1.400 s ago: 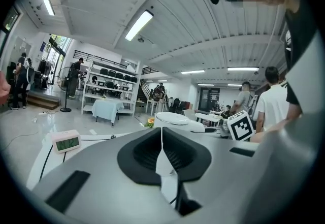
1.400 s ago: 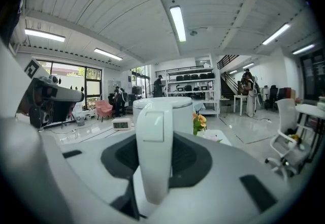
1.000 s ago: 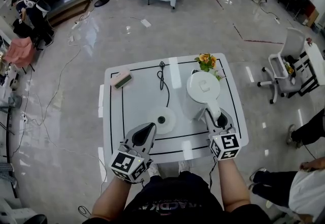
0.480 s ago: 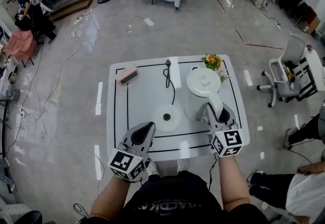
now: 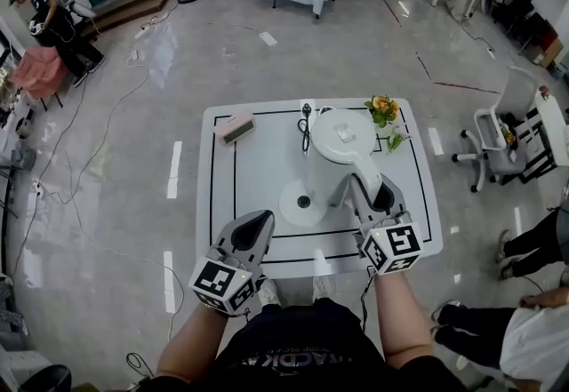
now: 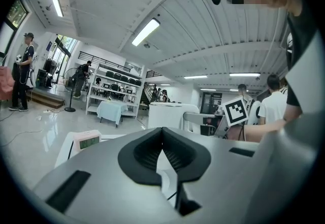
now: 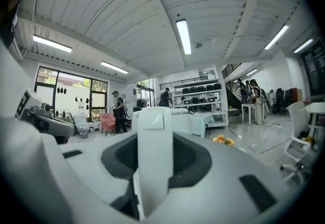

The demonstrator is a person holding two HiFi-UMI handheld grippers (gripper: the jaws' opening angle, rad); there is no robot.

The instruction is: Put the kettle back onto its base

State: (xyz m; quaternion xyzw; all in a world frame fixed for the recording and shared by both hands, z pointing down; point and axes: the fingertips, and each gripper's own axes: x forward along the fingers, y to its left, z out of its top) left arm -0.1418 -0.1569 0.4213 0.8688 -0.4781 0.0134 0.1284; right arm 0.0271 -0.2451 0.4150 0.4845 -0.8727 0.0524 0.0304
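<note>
White plastic fills your right gripper [image 7: 155, 139]: its jaws stand partly apart and press on the kettle's handle [image 7: 154, 167], which runs upright between them. In the head view the kettle [image 5: 341, 140] hangs from that grip over the table [image 5: 258, 177], its body at the far right edge of the base [image 5: 295, 205]. From that angle it overlaps the edge, but the base's dark centre shows uncovered, so the kettle is not seated. Whether it touches the base cannot be told. The black cord [image 5: 307, 125] lies on the table beyond the base, partly behind the kettle.

Your left gripper [image 5: 264, 220] is held at the near edge of the table, left of the base and apart from it. Its jaws are pressed together with nothing between them.

Flowers [image 5: 384, 108] stand just right of the kettle at the far right corner. A pink box [image 5: 235, 126] lies at the far left corner, well apart from both grippers. A chair [image 5: 498, 128] stands on the floor off the table's right side.
</note>
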